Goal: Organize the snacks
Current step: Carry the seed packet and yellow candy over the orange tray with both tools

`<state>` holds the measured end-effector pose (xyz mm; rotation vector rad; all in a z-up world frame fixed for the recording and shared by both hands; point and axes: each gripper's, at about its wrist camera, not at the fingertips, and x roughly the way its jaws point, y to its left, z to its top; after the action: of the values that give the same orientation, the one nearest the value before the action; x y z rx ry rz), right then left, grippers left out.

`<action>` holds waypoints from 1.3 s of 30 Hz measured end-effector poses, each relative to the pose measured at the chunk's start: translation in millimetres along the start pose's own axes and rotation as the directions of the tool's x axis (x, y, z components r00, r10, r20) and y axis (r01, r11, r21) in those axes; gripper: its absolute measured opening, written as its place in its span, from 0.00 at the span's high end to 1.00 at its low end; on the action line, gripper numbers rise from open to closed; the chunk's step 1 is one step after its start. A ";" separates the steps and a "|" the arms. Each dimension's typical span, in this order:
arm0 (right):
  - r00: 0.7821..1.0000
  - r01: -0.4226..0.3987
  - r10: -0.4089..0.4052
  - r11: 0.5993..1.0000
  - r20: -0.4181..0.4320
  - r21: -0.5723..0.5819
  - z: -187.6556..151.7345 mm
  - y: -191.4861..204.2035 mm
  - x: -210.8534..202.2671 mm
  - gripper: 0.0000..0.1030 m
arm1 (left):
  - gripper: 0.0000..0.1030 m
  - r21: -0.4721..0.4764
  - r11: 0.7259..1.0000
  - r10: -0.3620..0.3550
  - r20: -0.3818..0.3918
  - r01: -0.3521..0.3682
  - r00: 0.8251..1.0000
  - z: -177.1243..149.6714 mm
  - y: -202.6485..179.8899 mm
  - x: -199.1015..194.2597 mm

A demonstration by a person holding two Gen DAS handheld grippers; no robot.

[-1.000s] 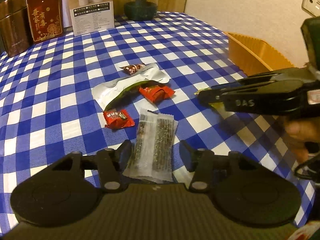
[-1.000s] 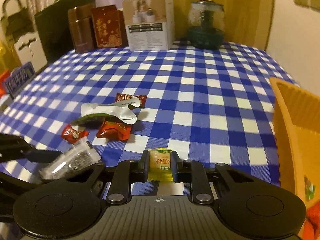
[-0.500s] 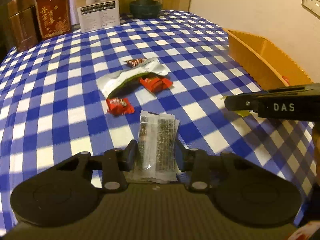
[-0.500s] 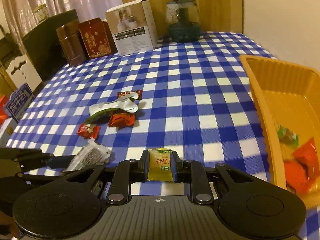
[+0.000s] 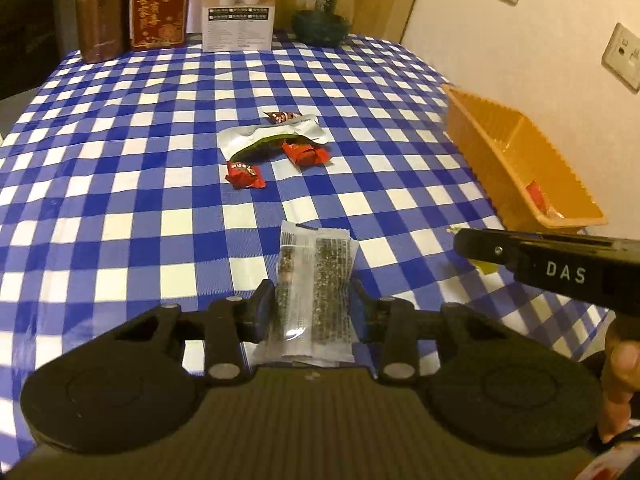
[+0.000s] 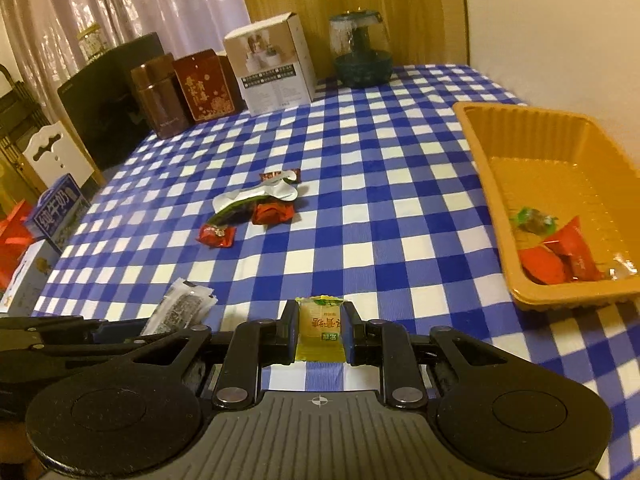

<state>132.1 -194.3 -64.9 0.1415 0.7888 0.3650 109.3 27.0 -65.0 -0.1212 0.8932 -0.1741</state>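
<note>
both grippers loaded — left gripper (image 5: pixel 310 308) clear packet (image 5: pixel 314 280), right gripper (image 6: pixel 320 330) yellow sachet (image 6: pixel 320 328).

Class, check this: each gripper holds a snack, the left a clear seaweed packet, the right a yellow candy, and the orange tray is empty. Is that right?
Not quite: the tray is not empty. The right wrist view shows red packets and a green-wrapped candy in it. The rest holds: left gripper on the seaweed packet, right gripper on the yellow candy.

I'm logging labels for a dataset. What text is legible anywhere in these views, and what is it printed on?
"DAS": white letters on the side of the right gripper.
"纯牛奶": blue milk carton beside the table.
Red tin: gold Chinese characters, blurred.
Yellow packet in the right gripper: print seen upside down, not legible.
White box, clear seaweed packet, red candy: too small.
</note>
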 end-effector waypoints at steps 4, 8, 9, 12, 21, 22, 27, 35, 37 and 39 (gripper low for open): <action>1.000 -0.001 0.001 1.000 0.023 -0.009 -2.2 5.4 -20.3 0.79 | 0.66 0.002 1.000 0.008 0.016 -0.008 1.000 -0.8 -8.3 -17.1; 0.999 -0.006 0.006 1.000 0.043 -0.017 -3.8 9.9 -37.0 0.79 | 0.66 0.004 1.000 0.004 0.032 -0.004 0.999 -0.7 -16.7 -31.2; 0.999 -0.005 0.006 1.000 0.047 -0.017 -4.1 11.5 -39.3 0.79 | 0.66 0.006 1.000 0.004 0.035 -0.004 0.999 -0.8 -18.8 -33.6; 0.998 -0.006 0.007 1.000 0.056 -0.020 -6.3 11.7 -48.7 0.79 | 0.66 0.011 1.000 0.001 0.046 -0.001 0.999 -0.8 -24.8 -41.9; 0.997 0.008 -0.008 1.000 0.074 -0.005 -12.4 1.5 -68.5 0.79 | 0.66 0.029 0.999 -0.021 0.063 0.019 0.998 2.3 -41.0 -53.6; 0.997 0.011 -0.011 1.000 0.077 0.000 -12.4 -0.6 -70.3 0.79 | 0.66 0.033 0.999 -0.025 0.064 0.023 0.998 3.2 -43.3 -54.1; 0.995 0.031 -0.033 0.999 0.090 0.022 -12.3 -12.6 -79.1 0.79 | 0.66 0.042 0.998 -0.047 0.066 0.045 0.997 8.0 -57.2 -53.3; 0.989 0.086 -0.095 0.993 0.110 0.077 -8.1 -44.6 -93.3 0.78 | 0.66 0.074 0.993 -0.096 0.062 0.091 0.993 18.5 -89.1 -45.3; 0.987 0.103 -0.113 0.991 0.118 0.091 -6.7 -54.9 -97.2 0.78 | 0.66 0.082 0.991 -0.111 0.059 0.106 0.992 22.3 -99.2 -41.4; 0.984 0.119 -0.131 0.987 0.124 0.105 -4.9 -65.7 -100.2 0.78 | 0.66 0.090 0.989 -0.127 0.058 0.122 0.990 26.9 -109.3 -37.4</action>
<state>81.4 -292.6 -18.5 0.2041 0.6820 0.1962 96.4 -71.6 -0.4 -0.1019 0.8137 -0.3230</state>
